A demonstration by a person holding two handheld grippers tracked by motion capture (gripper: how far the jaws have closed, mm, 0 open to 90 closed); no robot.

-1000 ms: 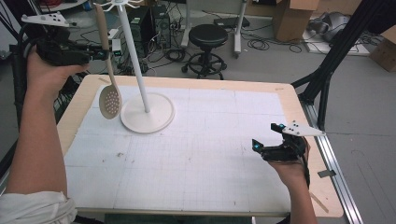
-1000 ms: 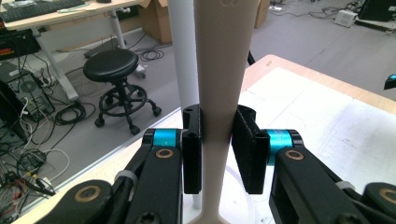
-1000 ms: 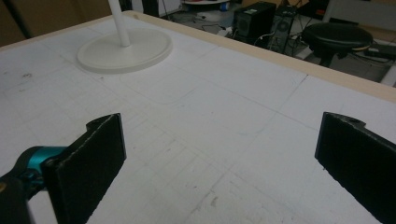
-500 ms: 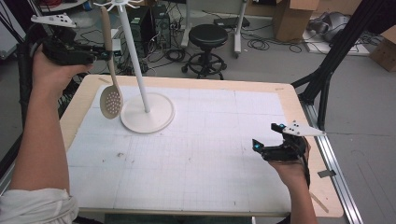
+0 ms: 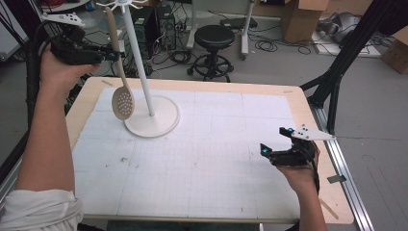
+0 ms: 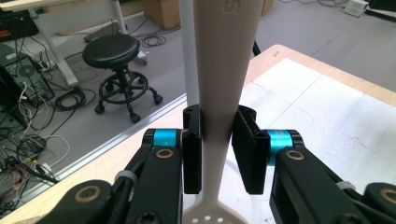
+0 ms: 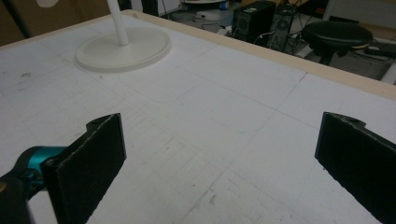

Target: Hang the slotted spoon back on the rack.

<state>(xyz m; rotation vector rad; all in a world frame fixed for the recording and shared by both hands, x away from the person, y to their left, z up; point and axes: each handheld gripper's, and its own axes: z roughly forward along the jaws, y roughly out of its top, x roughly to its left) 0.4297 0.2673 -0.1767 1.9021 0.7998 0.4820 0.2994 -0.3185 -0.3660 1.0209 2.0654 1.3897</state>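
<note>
Slotted spoon [image 5: 122,98]: hanging upright, bowl down, at far left, above the surface [image 5: 202,163], just left of the white stand [image 5: 144,82]. Left claw [image 6: 217,144]: clamped on the spoon's handle. Right claw [image 7: 219,158]: wide open, nothing between its pads, low over the near right of the surface.

The one readable sign is a raised mark on the handle of the cream plastic slotted spoon [image 6: 219,88], at the very top edge of the left gripper view, above the place where the black pads clamp that handle. It looks like a letter "S", or perhaps a figure "8"; the picture's edge cuts it, so which one cannot be told. Nothing else in the pictures carries legible writing.
</note>
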